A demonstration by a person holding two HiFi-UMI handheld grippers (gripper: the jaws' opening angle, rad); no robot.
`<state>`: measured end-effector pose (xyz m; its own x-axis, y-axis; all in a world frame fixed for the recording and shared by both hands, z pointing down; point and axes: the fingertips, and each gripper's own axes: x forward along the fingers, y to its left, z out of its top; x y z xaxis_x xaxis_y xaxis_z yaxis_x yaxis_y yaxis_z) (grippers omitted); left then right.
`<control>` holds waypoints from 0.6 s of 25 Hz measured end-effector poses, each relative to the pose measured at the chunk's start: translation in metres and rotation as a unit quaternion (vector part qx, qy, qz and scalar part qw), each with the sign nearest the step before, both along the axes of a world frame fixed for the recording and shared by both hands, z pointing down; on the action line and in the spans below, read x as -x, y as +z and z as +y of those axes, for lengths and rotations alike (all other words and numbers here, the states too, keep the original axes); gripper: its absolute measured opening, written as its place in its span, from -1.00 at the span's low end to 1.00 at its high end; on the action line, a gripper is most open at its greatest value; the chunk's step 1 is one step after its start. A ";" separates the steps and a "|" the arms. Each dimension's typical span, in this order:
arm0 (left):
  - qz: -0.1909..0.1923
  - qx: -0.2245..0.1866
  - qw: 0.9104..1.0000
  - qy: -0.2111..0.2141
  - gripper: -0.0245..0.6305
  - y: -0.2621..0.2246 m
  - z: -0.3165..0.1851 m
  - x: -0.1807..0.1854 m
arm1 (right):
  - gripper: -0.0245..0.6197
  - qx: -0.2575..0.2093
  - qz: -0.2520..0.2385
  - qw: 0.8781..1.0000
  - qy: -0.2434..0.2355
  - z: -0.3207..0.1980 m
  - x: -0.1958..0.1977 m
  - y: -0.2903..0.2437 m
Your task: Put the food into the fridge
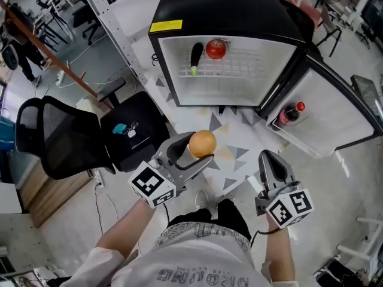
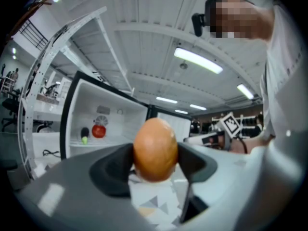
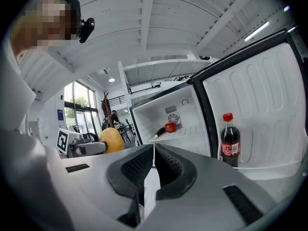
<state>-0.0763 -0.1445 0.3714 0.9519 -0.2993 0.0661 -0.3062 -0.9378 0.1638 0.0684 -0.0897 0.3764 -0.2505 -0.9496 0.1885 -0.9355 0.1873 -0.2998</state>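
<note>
Before the open fridge (image 1: 227, 5) we stand with a gripper in each hand, both held out over the patterned floor (image 1: 239, 154) and well short of the cabinet. Our left gripper (image 1: 194, 154) is closed on an orange fruit (image 1: 202, 143); in the left gripper view the dark pads press on both sides of the fruit (image 2: 155, 148), which stands up above the jaws and covers part of the fridge behind it. Our right gripper (image 1: 270, 160) carries nothing, and in the right gripper view (image 3: 153, 150) its ribbed pads meet with only a thin slit between them. Inside the fridge a wire shelf (image 1: 251, 64) bears a dark eggplant (image 1: 196, 57) with its green stem end towards us, and just beside it a red tomato (image 1: 216, 49). We see the fridge door (image 1: 341, 112) swung wide to our right, and a cola bottle (image 1: 291, 113) with a red cap stands upright in its door shelf; the same bottle (image 3: 230, 141) shows to the right of the jaws in the right gripper view. To our left is a black office chair (image 1: 60, 136) with a few small items on its seat, too small for us to name.
</note>
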 end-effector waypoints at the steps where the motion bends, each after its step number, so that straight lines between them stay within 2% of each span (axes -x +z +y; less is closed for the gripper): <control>1: -0.001 -0.002 1.000 0.002 -0.03 -0.001 -0.002 -0.003 | -0.90 -0.001 -0.001 1.000 0.000 -0.002 -0.001 0.000; 9: -0.011 -0.015 1.000 0.007 -0.03 -0.006 -0.031 -0.029 | -0.90 -0.008 -0.004 1.000 0.001 -0.025 -0.021 -0.002; 15: -0.026 -0.039 0.999 0.014 -0.03 -0.010 -0.061 -0.063 | -0.90 -0.014 0.000 1.000 -0.011 -0.050 -0.035 -0.005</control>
